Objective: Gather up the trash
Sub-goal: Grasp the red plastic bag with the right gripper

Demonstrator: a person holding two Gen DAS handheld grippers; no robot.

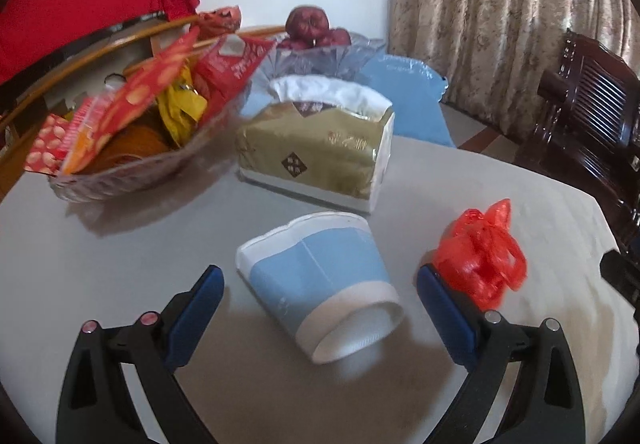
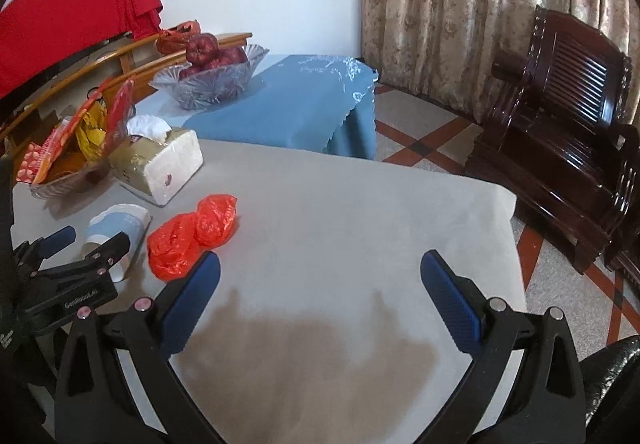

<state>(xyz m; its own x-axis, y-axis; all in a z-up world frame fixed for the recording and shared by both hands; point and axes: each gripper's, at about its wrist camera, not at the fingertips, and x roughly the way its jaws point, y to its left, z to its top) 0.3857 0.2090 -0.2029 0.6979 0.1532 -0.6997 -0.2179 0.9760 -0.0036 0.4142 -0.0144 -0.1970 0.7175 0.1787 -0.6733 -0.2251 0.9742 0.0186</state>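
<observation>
A blue and white paper cup [image 1: 320,284] lies on its side on the grey table [image 1: 120,284], its base toward me. My left gripper [image 1: 318,272] is open, its blue fingers either side of the cup without touching it. A crumpled red plastic bag [image 1: 484,260] lies just right of the cup, beside the right finger. In the right wrist view the red bag [image 2: 192,234] and the cup [image 2: 116,230] lie at the left, with the left gripper [image 2: 94,240] around the cup. My right gripper [image 2: 320,268] is open and empty over bare table.
A tissue pack [image 1: 316,151] stands behind the cup. A basket of snack packets [image 1: 132,131] is at the back left, a glass bowl of red fruit [image 2: 208,77] behind on a blue cloth [image 2: 288,111]. A dark wooden chair [image 2: 560,147] stands right of the table edge.
</observation>
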